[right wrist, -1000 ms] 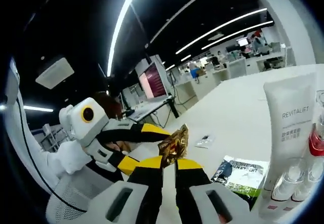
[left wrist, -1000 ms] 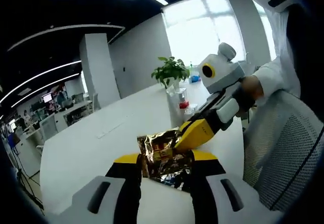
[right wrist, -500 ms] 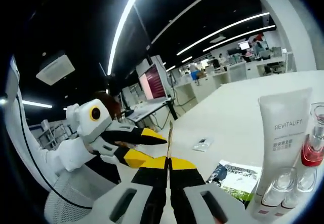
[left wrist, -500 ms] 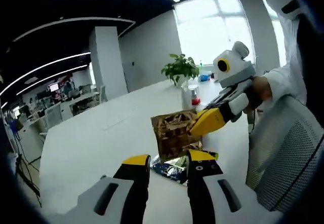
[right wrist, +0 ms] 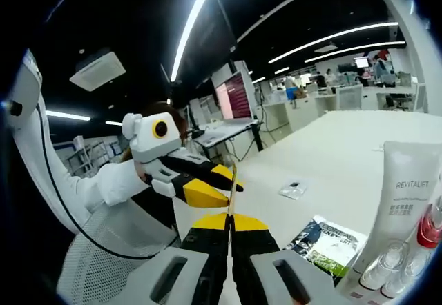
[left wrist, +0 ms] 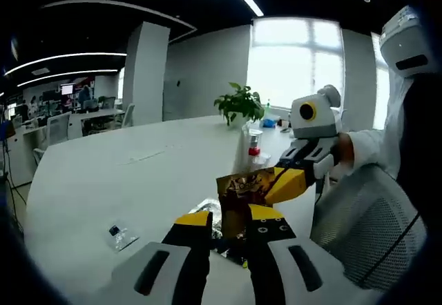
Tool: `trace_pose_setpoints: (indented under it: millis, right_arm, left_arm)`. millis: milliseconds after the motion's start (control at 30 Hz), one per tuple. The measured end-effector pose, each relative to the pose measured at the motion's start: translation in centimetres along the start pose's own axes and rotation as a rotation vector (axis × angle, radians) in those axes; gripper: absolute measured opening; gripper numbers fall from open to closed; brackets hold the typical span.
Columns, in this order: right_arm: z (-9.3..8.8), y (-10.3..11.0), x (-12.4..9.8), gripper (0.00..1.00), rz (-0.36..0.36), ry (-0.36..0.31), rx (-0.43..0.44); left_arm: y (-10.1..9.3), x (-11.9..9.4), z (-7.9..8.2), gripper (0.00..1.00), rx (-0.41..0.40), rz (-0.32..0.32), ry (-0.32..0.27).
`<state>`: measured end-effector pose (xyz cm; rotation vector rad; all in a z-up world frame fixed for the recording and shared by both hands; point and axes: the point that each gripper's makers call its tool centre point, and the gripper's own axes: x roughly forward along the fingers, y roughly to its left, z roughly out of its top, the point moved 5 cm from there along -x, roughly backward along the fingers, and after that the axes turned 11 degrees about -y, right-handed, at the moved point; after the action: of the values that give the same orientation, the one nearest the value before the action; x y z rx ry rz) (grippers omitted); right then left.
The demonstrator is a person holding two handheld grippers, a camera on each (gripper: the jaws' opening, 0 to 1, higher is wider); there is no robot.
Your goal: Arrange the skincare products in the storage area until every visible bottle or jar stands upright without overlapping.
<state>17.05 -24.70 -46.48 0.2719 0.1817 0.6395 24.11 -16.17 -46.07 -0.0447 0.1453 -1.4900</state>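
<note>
Two claws: left claw and right claw. Three sachets: one gold sachet standing edge-on between the right claw's tips, one dark green sachet lying flat just right of that claw, and one small clear sachet farther ahead of it. One white tube, one red-topped bottle and two small clear-capped bottles grouped well to the right of the right claw, plus one potted plant far ahead of the left claw.
</note>
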Motion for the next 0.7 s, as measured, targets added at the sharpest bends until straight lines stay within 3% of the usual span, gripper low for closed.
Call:
trace_pose_setpoints:
  millis: [267,367,700]
  right_arm:
    - [-0.2,0.3,-0.5,0.00,0.045,0.030,-0.012]
    - [-0.2,0.6,-0.4,0.00,0.057,0.032,-0.019]
    - [-0.5,-0.1,-0.6,0.00,-0.001,0.055,-0.022]
  left_arm:
    - [-1.2,0.0,-0.5,0.14,-0.053,-0.059,0.012]
    - [-1.6,0.0,-0.5,0.18,-0.069,-0.083,0.015]
    - [-1.3,-0.1,-1.0,0.06,-0.086,-0.055,0.050]
